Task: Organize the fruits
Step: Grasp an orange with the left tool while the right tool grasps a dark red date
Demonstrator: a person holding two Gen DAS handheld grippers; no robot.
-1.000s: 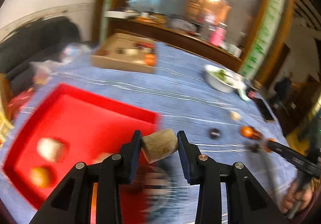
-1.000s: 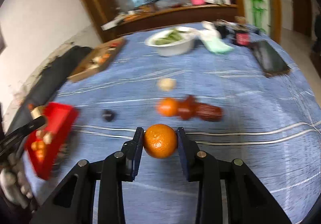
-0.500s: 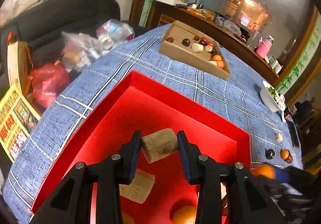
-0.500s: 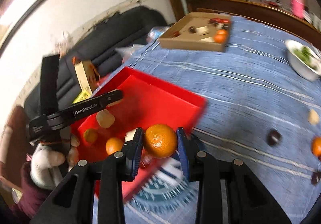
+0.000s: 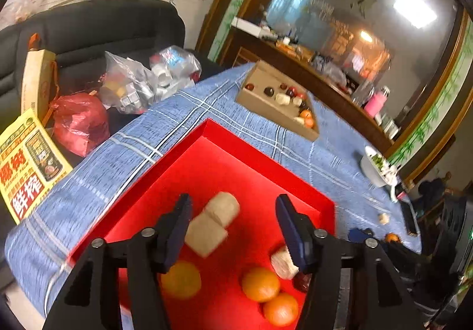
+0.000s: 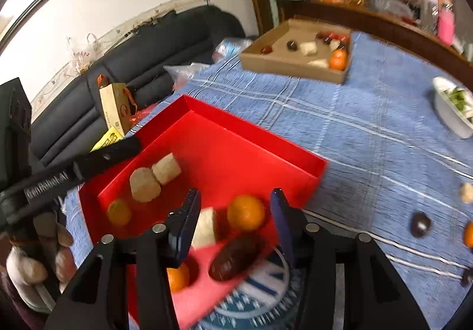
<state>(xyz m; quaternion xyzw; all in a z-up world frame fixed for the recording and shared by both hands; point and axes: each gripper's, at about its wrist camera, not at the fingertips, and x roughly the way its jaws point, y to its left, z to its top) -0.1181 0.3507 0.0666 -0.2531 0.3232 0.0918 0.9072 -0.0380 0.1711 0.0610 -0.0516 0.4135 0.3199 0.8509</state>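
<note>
Left wrist view: both grippers spread wide over the red tray (image 5: 254, 149) on the blue tablecloth (image 5: 322, 161).
Behind the tray sits a cardboard box (image 5: 266, 109) of fruit. Inside the tray, two tan chunks (image 5: 212, 223) lie between the left gripper's (image 5: 233, 229) parted fingers; the right gripper (image 6: 235, 225), equally agape, hangs over an orange (image 6: 246, 212) and a dark date (image 6: 236, 256).

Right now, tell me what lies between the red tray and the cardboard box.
Only bare blue checked tablecloth separates the red tray from the cardboard box; both wrist views show it.
</note>
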